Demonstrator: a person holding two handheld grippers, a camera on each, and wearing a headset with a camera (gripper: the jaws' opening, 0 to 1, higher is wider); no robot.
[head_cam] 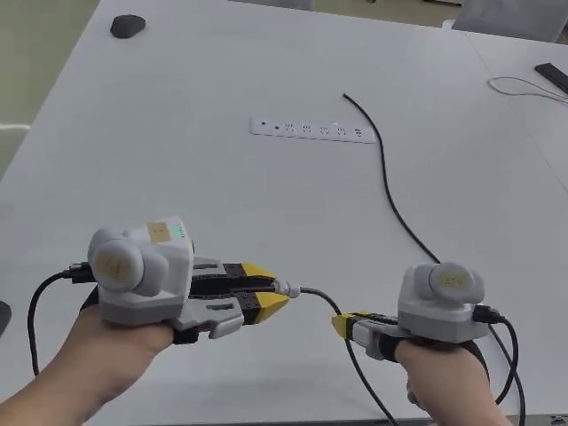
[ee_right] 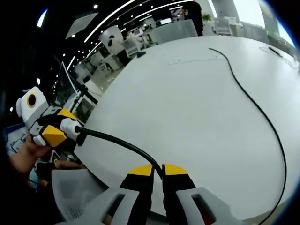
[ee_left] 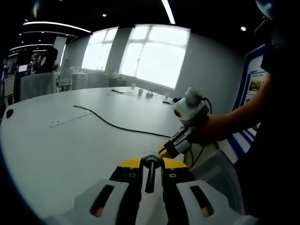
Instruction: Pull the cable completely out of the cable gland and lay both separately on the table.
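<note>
Black cable (head_cam: 390,200) not yet free: threaded through the pale cable gland (head_cam: 286,287) and leaving its nose in a short bowed span; gland pinched in the yellow tips of the left gripper (head_cam: 266,295), jaws closed onto it, held in the air over the near edge of the table (head_cam: 222,177) rather than resting there; probably gripped by the body to give a fixed anchor to pull against; bowed span dropping to the right gripper (head_cam: 342,324), yellow tips squeezed together on the cable near the gland, close enough, by the look of it, to keep the pull in line with the bore and stop the cable buckling; grippers nose to nose, well set for drawing the hands apart; beyond the right hand, a long black run lying loose across the table and ending near a white power strip (head_cam: 312,130), presumably the same cable, slack so that nothing drags back; amount of cable left inside or behind the gland hidden by the left jaws; judged an early stage, with the pull itself and both laying-down steps to come; main risk a slip of the smooth jacket through the right tips; far off at a corner, a dark mouse (head_cam: 128,26), out of the way.
</note>
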